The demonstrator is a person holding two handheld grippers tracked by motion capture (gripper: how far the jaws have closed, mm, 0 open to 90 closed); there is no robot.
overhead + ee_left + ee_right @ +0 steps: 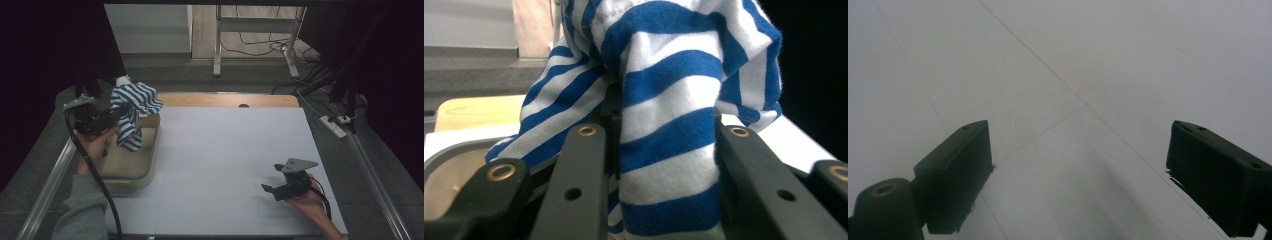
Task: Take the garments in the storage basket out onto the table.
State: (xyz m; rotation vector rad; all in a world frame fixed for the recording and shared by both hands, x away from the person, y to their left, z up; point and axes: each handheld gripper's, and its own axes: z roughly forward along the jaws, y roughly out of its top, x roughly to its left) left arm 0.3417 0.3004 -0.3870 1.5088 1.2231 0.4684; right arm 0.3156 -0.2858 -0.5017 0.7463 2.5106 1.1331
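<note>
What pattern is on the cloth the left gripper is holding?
Blue and white stripes on the cloth, clearest in the left gripper view, clamped by the left gripper.

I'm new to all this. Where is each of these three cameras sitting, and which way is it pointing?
High view: fixed above the person's side, looking forward and down on the white table; both forearms, left gripper and right gripper show.
Left gripper view: rides the left gripper, looking along its black jaws at the striped cloth clamped between them, above the beige bin.
Right gripper view: rides the right gripper, looking down at bare table between its open jaws.
Shared: the high and left gripper views both show the cloth and bin.
</note>
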